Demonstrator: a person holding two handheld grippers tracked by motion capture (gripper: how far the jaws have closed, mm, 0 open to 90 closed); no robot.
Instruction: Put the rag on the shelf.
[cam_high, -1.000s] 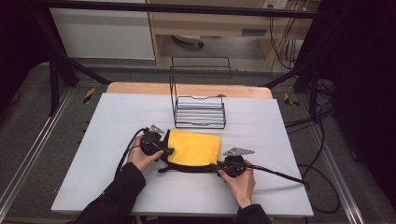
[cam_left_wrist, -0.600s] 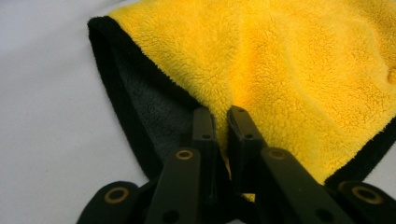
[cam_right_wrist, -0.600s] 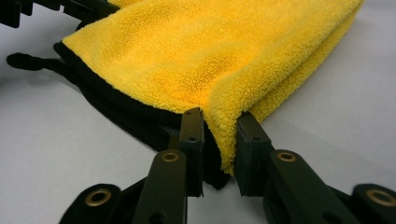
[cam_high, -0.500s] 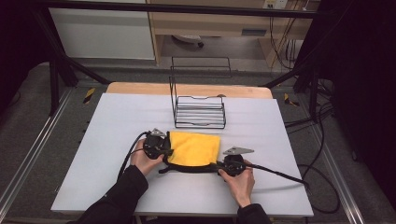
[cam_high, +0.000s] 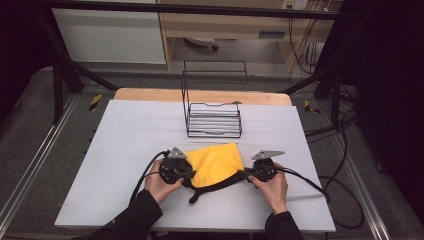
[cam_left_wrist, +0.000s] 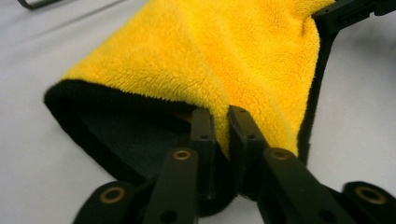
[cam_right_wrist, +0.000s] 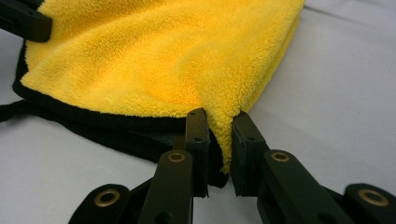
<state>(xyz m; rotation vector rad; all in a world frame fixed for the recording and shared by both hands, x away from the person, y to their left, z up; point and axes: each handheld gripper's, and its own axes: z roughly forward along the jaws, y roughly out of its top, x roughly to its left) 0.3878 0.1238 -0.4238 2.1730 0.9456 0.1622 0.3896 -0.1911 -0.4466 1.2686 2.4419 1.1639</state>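
Each gripper, left gripper (cam_high: 186, 172) and right gripper (cam_high: 252, 174), is clamped on a near corner of the yellow microfibre cloth (cam_high: 216, 162), apparently to fold it flat on the tabletop (cam_high: 125, 130).

The white table top (cam_high: 125, 150) lies bare and open to the left and right of the yellow cloth (cam_high: 215, 162) and along the near edge. Just beyond the cloth, at the far centre, a black wire rack (cam_high: 212, 117) stands upright, blocking a straight pass toward the far edge.
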